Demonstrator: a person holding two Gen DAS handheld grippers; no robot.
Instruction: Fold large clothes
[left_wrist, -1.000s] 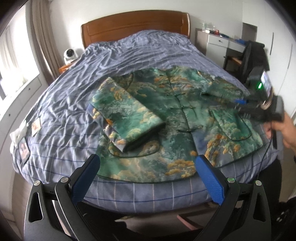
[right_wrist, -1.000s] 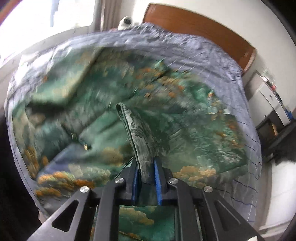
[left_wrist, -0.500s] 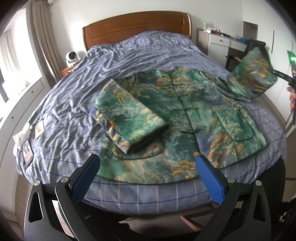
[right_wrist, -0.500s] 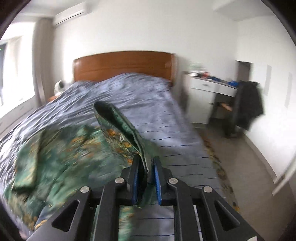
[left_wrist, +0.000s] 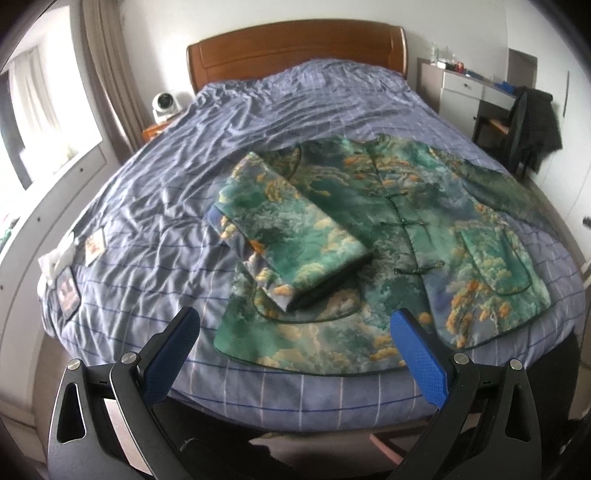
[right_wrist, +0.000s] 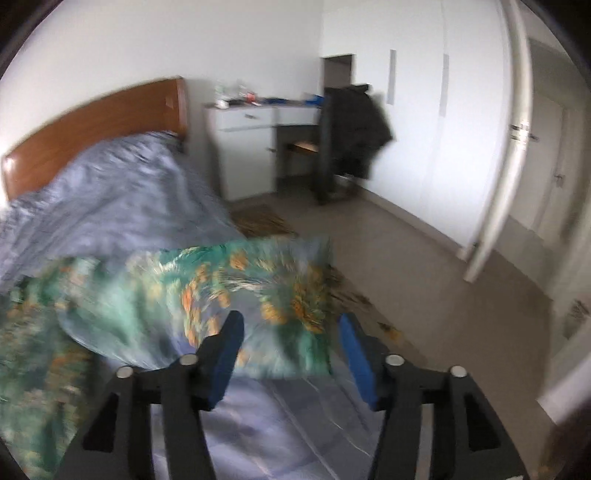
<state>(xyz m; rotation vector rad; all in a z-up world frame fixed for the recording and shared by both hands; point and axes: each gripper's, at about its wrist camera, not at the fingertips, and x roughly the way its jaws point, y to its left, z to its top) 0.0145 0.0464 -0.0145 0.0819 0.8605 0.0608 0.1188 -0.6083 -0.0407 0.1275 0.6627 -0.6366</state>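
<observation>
Green brocade with orange clouds covers the near half of the bed (left_wrist: 155, 206): the jacket (left_wrist: 402, 236) lies face up on the blue checked duvet, collar toward the wooden headboard (left_wrist: 295, 46), hem toward the foot. In the left wrist view one sleeve (left_wrist: 291, 236) is folded in across the front, its dark cuff lying over a pocket. The other sleeve (left_wrist: 498, 184) stretches out flat toward the bed's edge on the side of the desk (left_wrist: 469, 88).

Left gripper (left_wrist: 295, 354) hangs over the foot of the bed, tilted down at the hem. Its jaws stand wide apart with nothing between them, and its blue pads touch no cloth.

Right gripper (right_wrist: 290, 354) is at the side of the bed, by the outstretched sleeve (right_wrist: 236, 295), which shows blurred in its view. The jaws are opening; the sleeve end lies on the duvet beyond them, and the pads do not press on it. Whether cloth reaches into the gap is hard to tell through the blur.

A dark coat (right_wrist: 354, 129) hangs on a chair at the desk, with white wardrobe doors (right_wrist: 424, 110) past it. By the headboard, on the window side, stands a small white camera (left_wrist: 164, 103). Small cards (left_wrist: 96, 245) and a white cloth lie near the duvet's corner on that side.
</observation>
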